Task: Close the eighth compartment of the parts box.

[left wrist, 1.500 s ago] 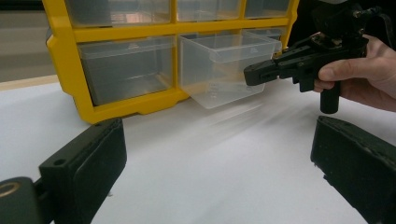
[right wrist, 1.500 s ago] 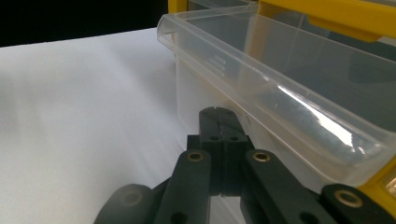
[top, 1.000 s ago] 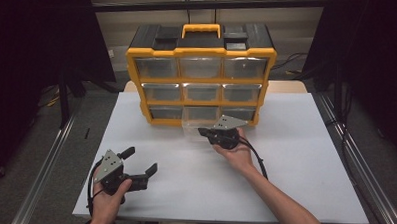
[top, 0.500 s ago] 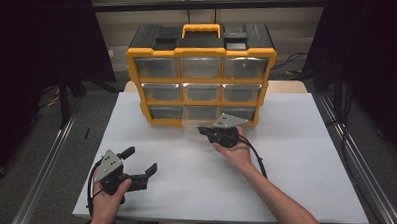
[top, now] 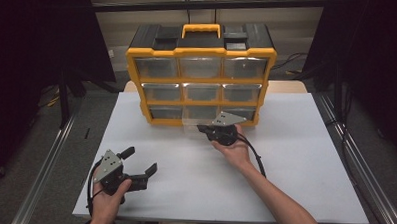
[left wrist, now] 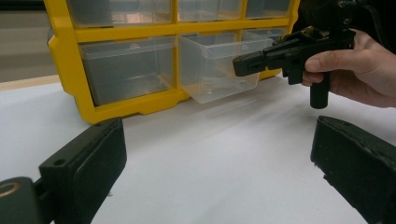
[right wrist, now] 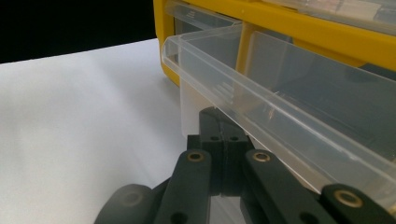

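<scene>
Clear, empty plastic drawer (left wrist: 215,65), bottom-middle slot of yellow-framed black-topped organiser cabinet (top: 200,72) at 12 o'clock, partly pulled out, right gripper (top: 212,129) jaws closed on its front lip, left gripper (top: 138,161) at 7 o'clock, jaws wide apart, holding nothing.

A white worktop (top: 305,161) stands on a grey floor (top: 40,136) between metal rails (top: 44,174), with a black crossbar (top: 205,4) and dark curtains (top: 38,46) beyond its far edge and cables (top: 288,62) past its far right corner.
</scene>
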Tool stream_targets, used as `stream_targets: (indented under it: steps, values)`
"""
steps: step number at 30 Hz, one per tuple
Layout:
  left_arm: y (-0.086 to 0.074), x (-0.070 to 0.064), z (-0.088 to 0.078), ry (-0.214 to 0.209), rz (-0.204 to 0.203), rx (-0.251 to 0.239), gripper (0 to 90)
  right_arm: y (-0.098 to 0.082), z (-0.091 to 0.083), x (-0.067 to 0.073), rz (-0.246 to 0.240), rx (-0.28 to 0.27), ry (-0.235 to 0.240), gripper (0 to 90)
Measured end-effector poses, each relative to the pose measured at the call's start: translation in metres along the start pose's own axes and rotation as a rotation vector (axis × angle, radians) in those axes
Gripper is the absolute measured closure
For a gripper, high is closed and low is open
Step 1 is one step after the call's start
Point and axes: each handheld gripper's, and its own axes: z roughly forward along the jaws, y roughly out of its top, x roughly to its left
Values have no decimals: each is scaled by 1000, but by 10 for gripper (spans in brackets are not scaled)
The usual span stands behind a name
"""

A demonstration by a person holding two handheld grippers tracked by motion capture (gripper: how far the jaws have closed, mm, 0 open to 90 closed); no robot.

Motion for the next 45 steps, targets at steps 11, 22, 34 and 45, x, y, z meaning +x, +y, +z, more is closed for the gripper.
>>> stream_targets:
  steps: [11,22,34,45]
  values:
    - [0,0,0,0,-3,-2,36,0,2,-1,10,3,2,900]
    - [0,1,0,-8,-1,-4,36,-2,5,-4,14,0,-12,900]
    - [0,1,-1,-5,-3,-6,36,-2,9,-7,19,-20,-27,900]
    - [0,1,0,-3,-2,-3,36,2,10,-11,4,-13,-43,900]
